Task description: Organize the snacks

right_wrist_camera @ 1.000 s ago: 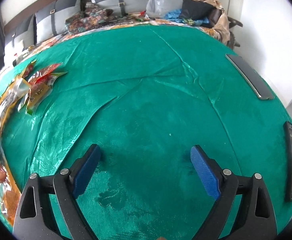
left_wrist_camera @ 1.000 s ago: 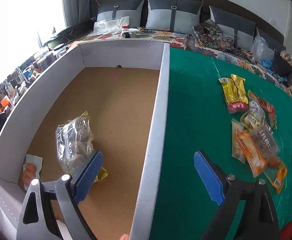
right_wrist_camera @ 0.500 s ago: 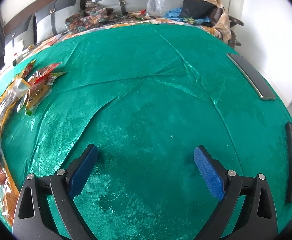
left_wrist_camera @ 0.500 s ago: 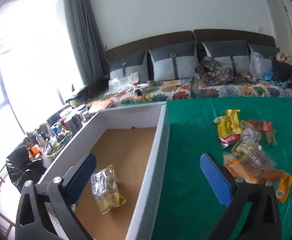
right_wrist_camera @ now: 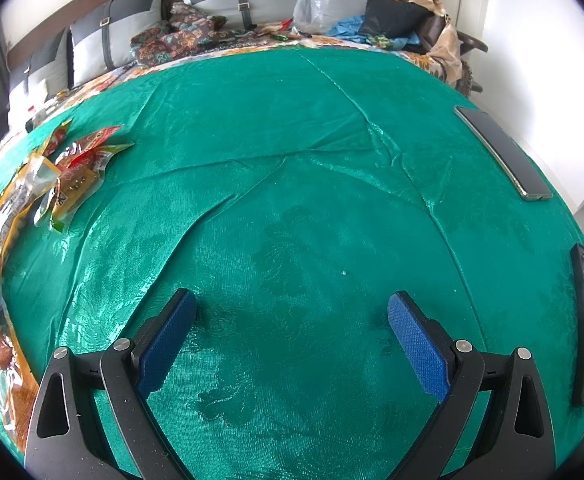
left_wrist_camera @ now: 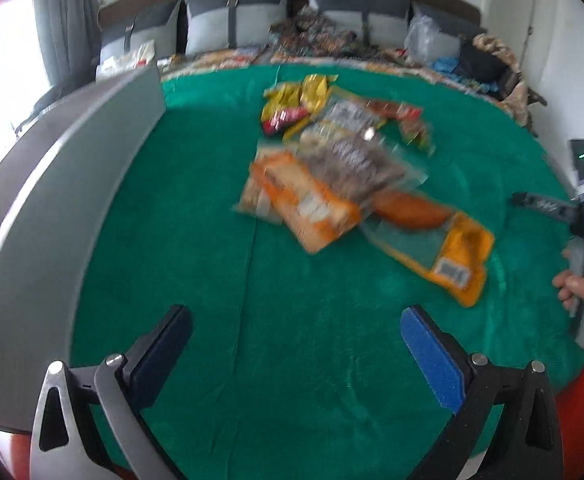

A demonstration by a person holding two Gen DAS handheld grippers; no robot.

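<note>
Left gripper [left_wrist_camera: 295,344] spread wide, holding nothing, above green satin tablecloth [left_wrist_camera: 292,300], heap of crinkly plastic snack packets [left_wrist_camera: 347,176] ahead, grey cardboard box wall [left_wrist_camera: 52,184] alongside, right gripper [right_wrist_camera: 292,320] likewise spread, empty

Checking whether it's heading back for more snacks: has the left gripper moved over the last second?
Yes. The open left gripper has swung right, off the grey-walled cardboard box and over the green tablecloth, facing the pile of snack packets.
</note>
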